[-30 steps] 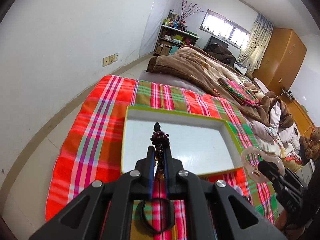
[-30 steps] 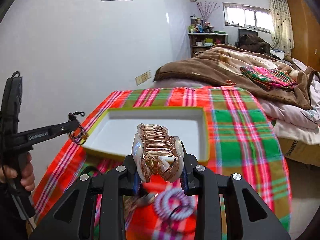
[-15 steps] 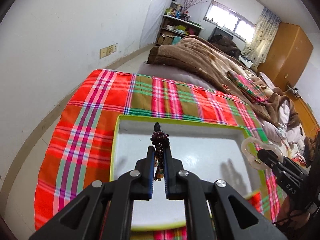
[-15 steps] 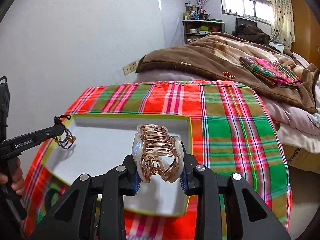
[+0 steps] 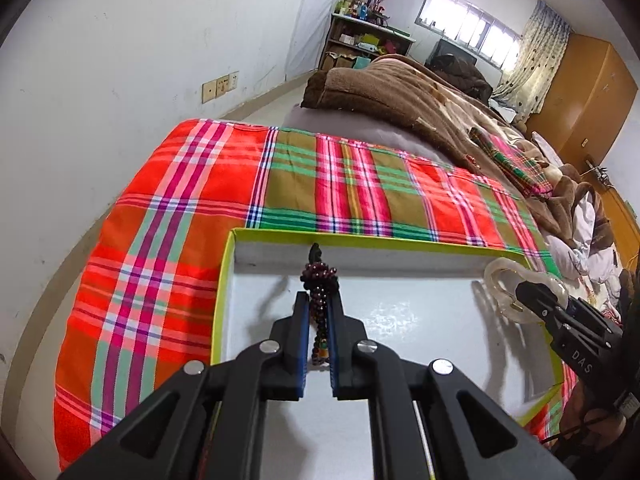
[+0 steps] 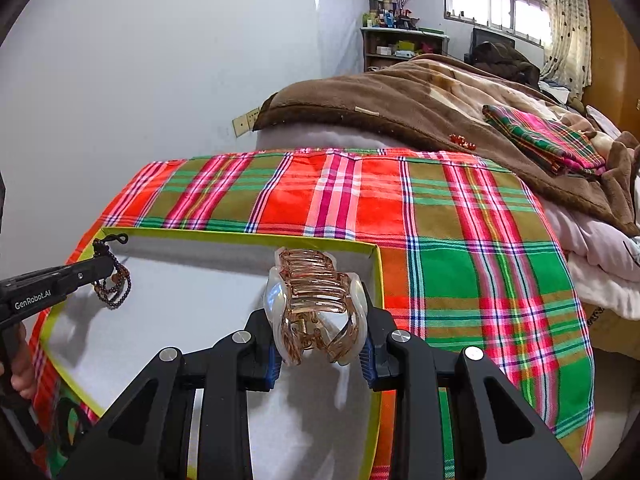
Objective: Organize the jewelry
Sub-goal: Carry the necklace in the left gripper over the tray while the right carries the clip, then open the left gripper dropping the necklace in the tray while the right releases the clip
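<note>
Dark bead bracelet [image 5: 320, 280] pinched in left gripper [image 5: 319, 312] | hair claw [image 6: 316, 300] clamped in right gripper [image 6: 320, 344] | both above tray [image 5: 280, 235]

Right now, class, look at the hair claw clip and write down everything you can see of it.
The hair claw clip looks like glossy translucent plastic, amber-pink with pearly pale sides. Its curved teeth interlock along the top, and a small metal spring shows at the hinge. The right tongs hold it upright, a pad pressing each side. It hangs above the white floor of the yellow-edged tray, not touching it. From the left wrist view it shows near the tray's right edge.
</note>
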Tool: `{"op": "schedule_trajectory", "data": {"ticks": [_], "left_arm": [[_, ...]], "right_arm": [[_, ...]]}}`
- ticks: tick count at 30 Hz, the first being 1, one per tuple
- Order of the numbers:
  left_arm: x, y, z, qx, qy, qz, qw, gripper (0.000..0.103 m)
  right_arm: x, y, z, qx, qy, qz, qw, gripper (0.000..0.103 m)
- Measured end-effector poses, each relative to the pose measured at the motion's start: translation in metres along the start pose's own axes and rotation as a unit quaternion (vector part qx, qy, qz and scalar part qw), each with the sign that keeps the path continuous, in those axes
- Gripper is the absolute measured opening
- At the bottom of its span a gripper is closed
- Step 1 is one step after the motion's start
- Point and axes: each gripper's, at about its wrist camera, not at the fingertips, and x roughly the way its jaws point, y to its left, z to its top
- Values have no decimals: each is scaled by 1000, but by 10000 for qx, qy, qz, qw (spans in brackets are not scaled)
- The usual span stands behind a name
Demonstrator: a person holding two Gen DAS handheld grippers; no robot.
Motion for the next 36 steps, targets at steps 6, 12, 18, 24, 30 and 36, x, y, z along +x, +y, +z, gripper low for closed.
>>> {"op": "schedule_trajectory", "data": {"ticks": [6,12,18,24,30,36], "left_arm": [[5,3,-4,50,89,105,9999,9],[4,3,-7,147,73,251,9995,23],[1,0,-7,165,65,188,9997,37],[-1,-5,-9,198,100,187,9996,45],[-11,-5,-11,175,55,220,9996,52],[-28,-3,-16,159,-48,203,9997,57]], "right_arm": [[4,0,-1,-39,7,-34,10000,32],[4,1,-3,-68,-12,-67,10000,32],[3,4,-5,-108,-13,-2,9999,43],[-3,5,-5,-120,-98,9,9999,55],[-13,8,-6,-158,-197,21,9997,69],[-25,7,-9,-52,-320,-16,9995,69]]}}
